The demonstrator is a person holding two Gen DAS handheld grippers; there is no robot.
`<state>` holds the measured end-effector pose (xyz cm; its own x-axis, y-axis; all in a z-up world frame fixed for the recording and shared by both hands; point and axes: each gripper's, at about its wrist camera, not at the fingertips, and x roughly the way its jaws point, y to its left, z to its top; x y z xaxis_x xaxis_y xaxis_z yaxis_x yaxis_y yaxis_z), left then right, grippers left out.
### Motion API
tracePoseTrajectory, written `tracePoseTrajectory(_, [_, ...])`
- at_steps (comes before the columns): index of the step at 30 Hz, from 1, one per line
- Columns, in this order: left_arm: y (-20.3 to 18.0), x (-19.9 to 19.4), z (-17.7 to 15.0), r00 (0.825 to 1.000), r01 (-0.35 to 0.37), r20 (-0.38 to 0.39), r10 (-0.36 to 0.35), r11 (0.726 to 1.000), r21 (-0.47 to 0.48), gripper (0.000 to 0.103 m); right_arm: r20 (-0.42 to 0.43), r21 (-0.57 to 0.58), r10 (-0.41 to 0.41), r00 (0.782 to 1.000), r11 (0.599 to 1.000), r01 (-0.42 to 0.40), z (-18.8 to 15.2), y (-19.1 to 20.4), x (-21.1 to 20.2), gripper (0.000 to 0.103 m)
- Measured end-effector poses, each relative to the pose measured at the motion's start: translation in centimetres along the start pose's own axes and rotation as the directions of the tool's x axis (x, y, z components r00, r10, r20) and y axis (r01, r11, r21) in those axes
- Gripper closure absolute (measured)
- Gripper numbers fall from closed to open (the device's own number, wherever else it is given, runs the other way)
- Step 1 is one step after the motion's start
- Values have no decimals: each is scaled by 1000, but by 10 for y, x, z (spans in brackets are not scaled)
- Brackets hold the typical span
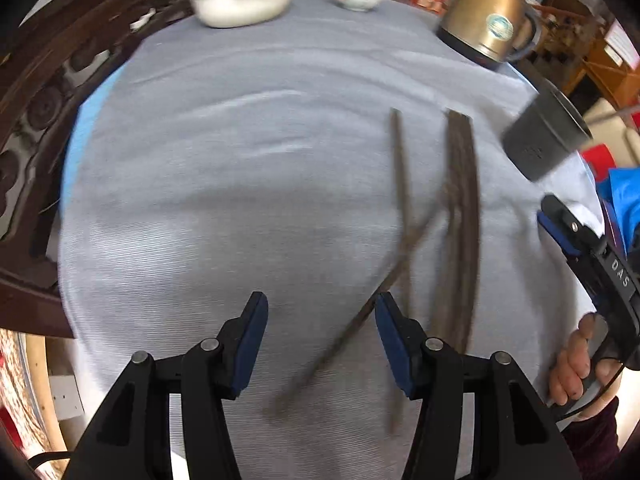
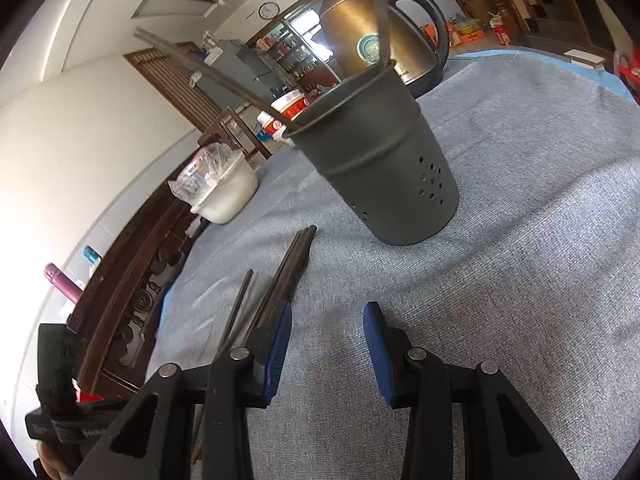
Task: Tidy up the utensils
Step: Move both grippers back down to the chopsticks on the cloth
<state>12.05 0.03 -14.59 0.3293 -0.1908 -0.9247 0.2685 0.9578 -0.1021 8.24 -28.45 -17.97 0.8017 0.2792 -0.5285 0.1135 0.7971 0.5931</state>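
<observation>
Table (image 1: 240, 160) with a grey cloth carries everything; cloth gives friction, so the sticks lie where they are dropped, no rolling. Kettle (image 2: 360, 40) and white bowl (image 1: 240, 0) sit at the far edge, out of the work zone.

Dark perforated holder (image 2: 380, 168) stands upright near the kettle, at least two chopsticks already leaning out over its rim, so sorting is partly done by my read.

Loose chopsticks (image 1: 460, 208) lie flat on the cloth between the two tools: a tight bundle side by side, plus single sticks just beside it that cross near the near end. Count unclear, left view is blurred.

Left claw (image 1: 320, 340) points steeply down over the crossed ends, jaws apart, nothing between the pads; the nearest stick passes just by its right pad, contact not certain. Right claw (image 2: 326, 344) is angled low toward the holder, jaws apart and empty, bundle just off its left finger.

Crossed sticks likely need singling out before a clean pinch.
</observation>
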Motion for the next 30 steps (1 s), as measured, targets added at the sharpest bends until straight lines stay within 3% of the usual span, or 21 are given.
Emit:
tracePoseTrajectory(3, [7,-6,-2,1000,28,14,-28,999,-23,46,-10,-67,-18,1000,998,18,-2,15,2,61])
tracePoseTrajectory(10, [-1,-16,-8,997,58,52,-60,998,34,46,-112,-152,-69,991,987,52,-13,57,20,63])
tracePoseTrajectory(16, [17,-31,-12,992,58,110,-62,998,37,46,-138,-17,-35,990,999,33,-15,51,13,63])
tracePoseTrajectory(21, [26,-26,-12,991,85,105,-87,996,28,46,-190,119,14,982,993,9,-11,45,31,63])
tracePoseTrajectory(24, [21,-25,-10,991,87,102,-91,995,46,46,-149,173,123,981,980,-97,3,54,40,64])
tracePoseTrajectory(26, [18,-23,-6,991,86,102,-92,995,57,46,-84,147,167,982,977,-153,16,65,41,63])
tracePoseTrajectory(28, [15,-24,-1,990,83,111,-90,994,69,46,-76,101,124,989,988,-116,23,72,44,63])
tracePoseTrajectory(30, [13,-23,4,988,82,125,-92,993,81,46,-74,29,11,997,1000,-9,25,76,47,63])
